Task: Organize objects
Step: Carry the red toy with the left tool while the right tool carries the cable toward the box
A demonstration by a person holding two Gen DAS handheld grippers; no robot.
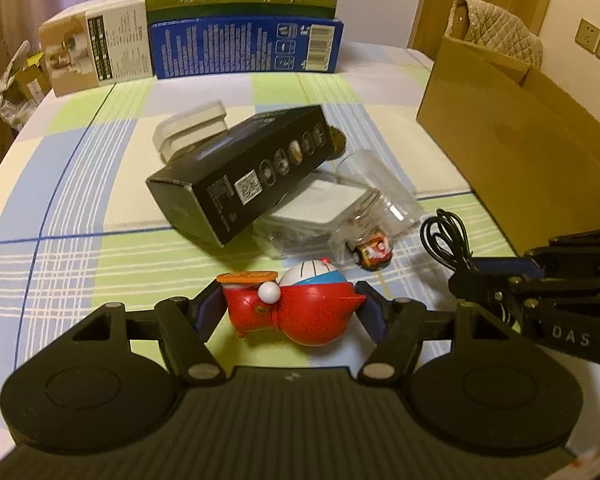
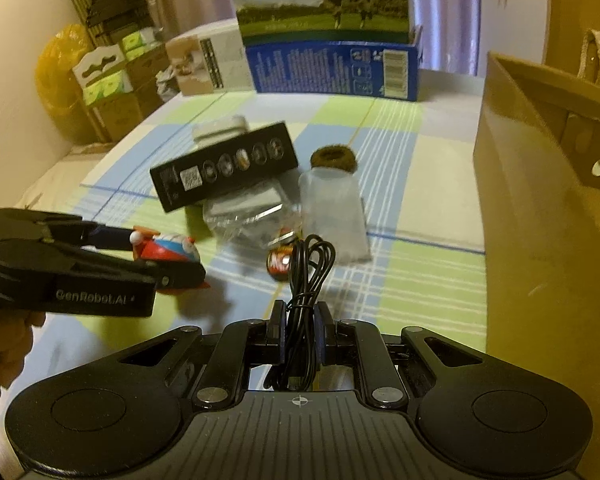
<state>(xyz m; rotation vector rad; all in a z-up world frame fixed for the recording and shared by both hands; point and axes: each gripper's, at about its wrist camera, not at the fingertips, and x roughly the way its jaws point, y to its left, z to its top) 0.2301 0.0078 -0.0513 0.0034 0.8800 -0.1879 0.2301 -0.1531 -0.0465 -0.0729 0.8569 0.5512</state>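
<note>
The left gripper (image 1: 290,306) is clamped on a red toy (image 1: 300,312), which lies on its side between the pads just above the checked sheet (image 1: 80,184). The right gripper (image 2: 300,334) is closed on a coiled black cable (image 2: 310,268), its loops standing up ahead of the fingers.

Ahead of both lies a clutter. A black box (image 1: 240,172) rests tilted over a white tray (image 1: 192,128) and clear packaging (image 1: 376,188). A small toy car (image 1: 374,254) sits at the packaging's near edge, just beyond the cable. A brown ring (image 2: 334,158) lies behind the packaging. An open cardboard box (image 1: 500,132) stands to the right; a blue carton (image 1: 248,50) and a beige carton (image 1: 96,50) stand at the far edge.

The packaging's contents are hard to make out. The cable's lower end is hidden between the fingers.
</note>
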